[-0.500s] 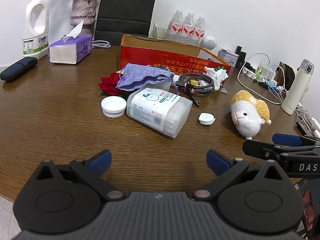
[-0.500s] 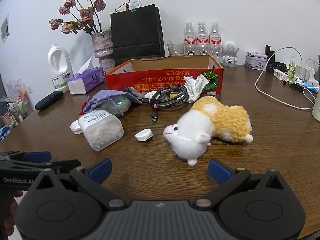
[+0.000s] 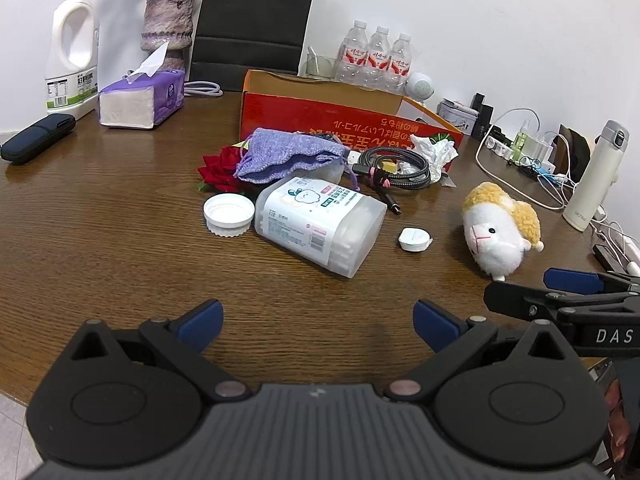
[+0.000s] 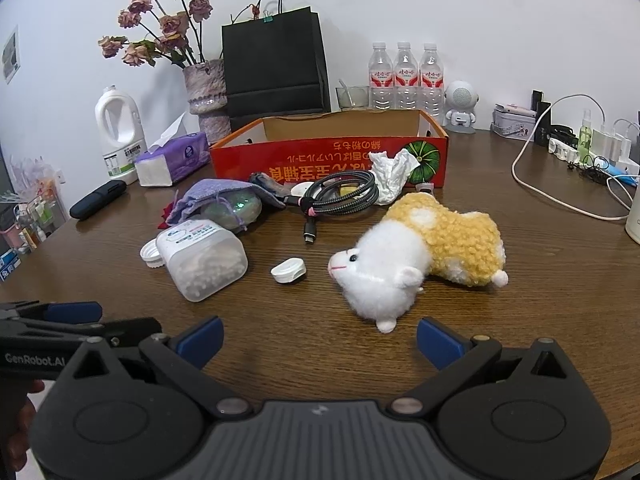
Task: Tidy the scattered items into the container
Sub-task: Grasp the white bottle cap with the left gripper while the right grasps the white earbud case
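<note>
Both tools spread wide, nothing between the fingers. Left tool [image 3: 316, 318] hovers over bare desk [image 3: 100, 200] at the near edge; right tool [image 4: 318, 334] likewise, just short of the plush [image 4: 420, 256].

Box [image 4: 332, 152], red with open top, sits at 12 o'clock behind the clutter, printed side toward the cameras.

Left wrist view:
- Swab jar [image 3: 320, 224] lies on its side dead ahead at 12, open mouth toward the camera.
- Jar lid [image 3: 229, 214] at 11, just beside the jar, inner side up.
- Small white cap [image 3: 414, 239] at 1, apart from the jar.
- The plush at 2, near the right tool, whose fingers enter from 3 o'clock.
- Purple pouch [image 3: 288, 154] behind the jar, touching it; rose [image 3: 222, 168] pokes out on its left.
- Coiled cable [image 3: 394, 166] right of the pouch, plug end trailing toward the camera.
- Crumpled tissue [image 3: 434, 150] against the box front.

Right wrist view:
- The plush lies on its side at 12–1, face toward 10, one foot just beyond the finger line.
- The cap at 11–12, between the jar and the plush.
- The jar at 10–11, swabs visible through the wall.
- The left tool comes in at 9.

Background, well apart: tissue pack [image 4: 172, 160], jug [image 4: 118, 132], vase [image 4: 206, 92], black bag [image 4: 276, 64], water bottles [image 4: 406, 76], glasses case [image 3: 38, 136], thermos [image 3: 596, 180].
</note>
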Tool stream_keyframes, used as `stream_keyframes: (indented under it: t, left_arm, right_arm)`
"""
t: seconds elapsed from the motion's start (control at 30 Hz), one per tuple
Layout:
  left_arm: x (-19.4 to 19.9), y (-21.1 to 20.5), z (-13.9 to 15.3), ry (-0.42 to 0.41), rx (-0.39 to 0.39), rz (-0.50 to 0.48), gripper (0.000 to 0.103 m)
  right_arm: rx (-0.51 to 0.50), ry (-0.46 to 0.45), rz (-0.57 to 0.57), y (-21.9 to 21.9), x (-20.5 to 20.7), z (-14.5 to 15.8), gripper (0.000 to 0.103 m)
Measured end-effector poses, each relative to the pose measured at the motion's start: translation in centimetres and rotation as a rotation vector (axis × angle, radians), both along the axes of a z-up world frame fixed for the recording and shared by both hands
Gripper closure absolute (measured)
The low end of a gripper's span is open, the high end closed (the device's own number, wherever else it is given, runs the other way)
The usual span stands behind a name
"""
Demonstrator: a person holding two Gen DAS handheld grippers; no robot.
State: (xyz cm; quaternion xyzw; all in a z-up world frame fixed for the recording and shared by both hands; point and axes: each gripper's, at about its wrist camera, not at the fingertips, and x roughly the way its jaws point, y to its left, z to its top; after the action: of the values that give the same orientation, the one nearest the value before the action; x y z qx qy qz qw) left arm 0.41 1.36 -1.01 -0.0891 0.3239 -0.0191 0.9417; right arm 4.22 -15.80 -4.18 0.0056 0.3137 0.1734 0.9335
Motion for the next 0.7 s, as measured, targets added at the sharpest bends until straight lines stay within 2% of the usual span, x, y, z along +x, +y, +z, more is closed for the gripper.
stream_keyframes:
  t: [0.1,0.27,0.4,0.5,0.57,0.6,0.63,0.7]
  left_arm:
    - [0.1,0.2,-0.1,0.001,-0.009,0.005,0.000]
    - [0.2,1.2,-0.1,-0.016,-0.015,0.040,0.000]
    - [0.5,2.6,-0.2,-0.030,0.008,0.101,0.000]
    - [1.0,3.9,-0.2,-0.053,0.040,0.134,0.000]
    - [1.7,4.8,-0.1,-0.061,0.072,0.158,0.000]
    - [2.2,5.2,-0.2,-0.059,0.088,0.168,0.000]
    - [2.7,5.6,-0.2,-0.054,0.097,0.170,0.000]
    - [3.6,6.1,-0.5,-0.038,0.103,0.153,0.000]
  right_arm:
    - [0.002,-0.003,0.005,0.0,0.0,0.0,0.000]
    - [0.006,-0.073,0.073,1.0,-0.3,0.3,0.000]
    - [-0.018,-0.134,0.123,2.6,-0.1,0.4,0.001]
    - [-0.041,-0.180,0.179,4.1,0.1,0.3,0.008]
    - [-0.064,-0.193,0.183,5.0,0.7,0.1,0.008]
    - [-0.072,-0.192,0.177,5.3,1.2,-0.1,0.013]
    - [-0.084,-0.190,0.167,5.5,1.8,-0.3,0.024]
    - [-0.108,-0.170,0.156,5.9,2.9,-0.7,0.037]
